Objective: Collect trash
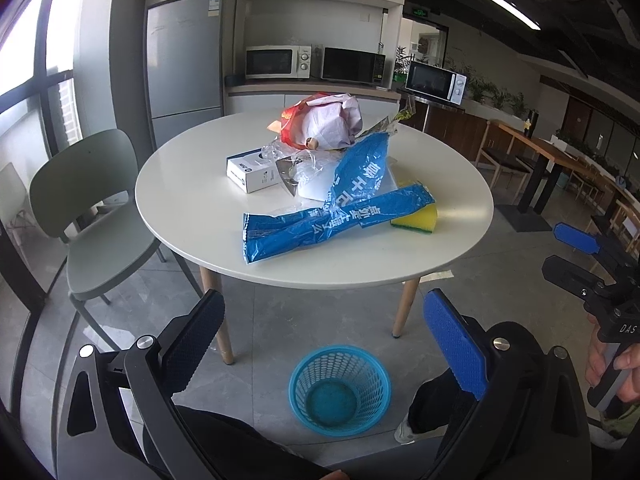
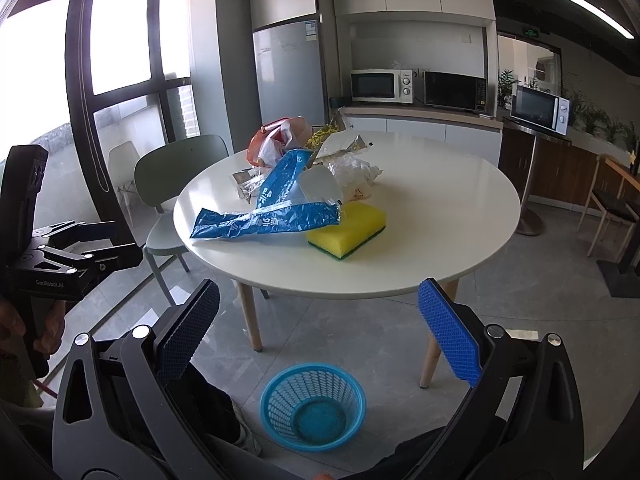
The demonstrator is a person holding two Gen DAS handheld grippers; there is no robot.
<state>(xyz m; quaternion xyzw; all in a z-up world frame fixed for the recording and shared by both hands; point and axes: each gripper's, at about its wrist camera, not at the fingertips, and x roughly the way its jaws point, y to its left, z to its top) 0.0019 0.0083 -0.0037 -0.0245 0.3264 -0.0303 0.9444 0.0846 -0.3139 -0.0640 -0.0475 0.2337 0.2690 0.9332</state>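
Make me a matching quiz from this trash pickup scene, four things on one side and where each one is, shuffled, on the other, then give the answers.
Things:
1. blue basket
2. yellow sponge
3. white box
4. green chair

Places:
A. on the table, partly under the blue wrapper
B. on the floor in front of the table
C. beside the table, on the window side
D. on the table, on the side toward the chair

Pairs: 1-B, 2-A, 3-D, 4-C
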